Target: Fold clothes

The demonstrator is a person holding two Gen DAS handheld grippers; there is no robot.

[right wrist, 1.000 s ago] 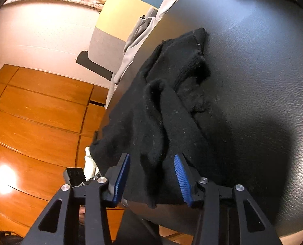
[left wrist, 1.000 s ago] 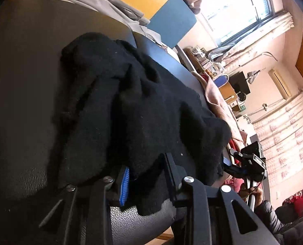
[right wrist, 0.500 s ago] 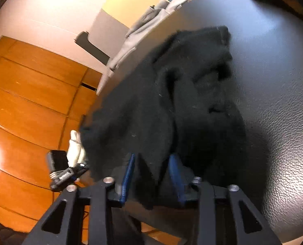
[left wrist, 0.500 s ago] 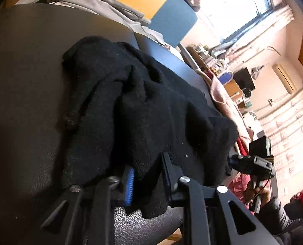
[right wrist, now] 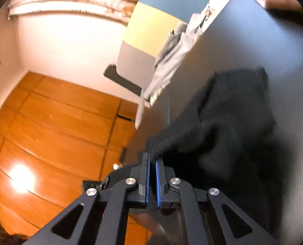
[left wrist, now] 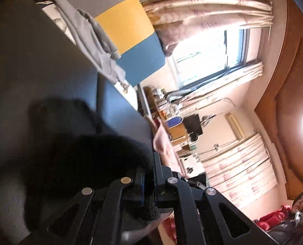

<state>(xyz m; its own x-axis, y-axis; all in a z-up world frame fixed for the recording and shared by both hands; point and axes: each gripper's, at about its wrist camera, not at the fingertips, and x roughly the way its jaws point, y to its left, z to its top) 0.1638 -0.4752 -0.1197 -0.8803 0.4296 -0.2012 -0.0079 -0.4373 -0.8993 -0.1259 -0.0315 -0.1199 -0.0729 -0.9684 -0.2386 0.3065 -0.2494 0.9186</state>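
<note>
A black knit garment [left wrist: 86, 159] lies bunched on the dark leather-like surface [left wrist: 28, 71]. My left gripper [left wrist: 149, 183] is shut on one edge of it; a fold of black knit hangs out below the jaws. The garment also shows in the right wrist view [right wrist: 229, 126], stretching up and to the right from my right gripper [right wrist: 153, 161], which is shut on a corner of it. Both held edges are raised off the surface. The view is motion-blurred.
A grey garment [left wrist: 90, 38] lies at the far edge of the surface, also in the right wrist view [right wrist: 171, 61]. Behind it stands a grey, yellow and blue panel [left wrist: 126, 32]. A pink cloth [left wrist: 161, 143] hangs at the right edge. A wooden floor [right wrist: 49, 126] lies below.
Both grippers have closed on the near edge of the black garment and lifted it up from the surface. The garment has bunched and pulled toward the grippers.
</note>
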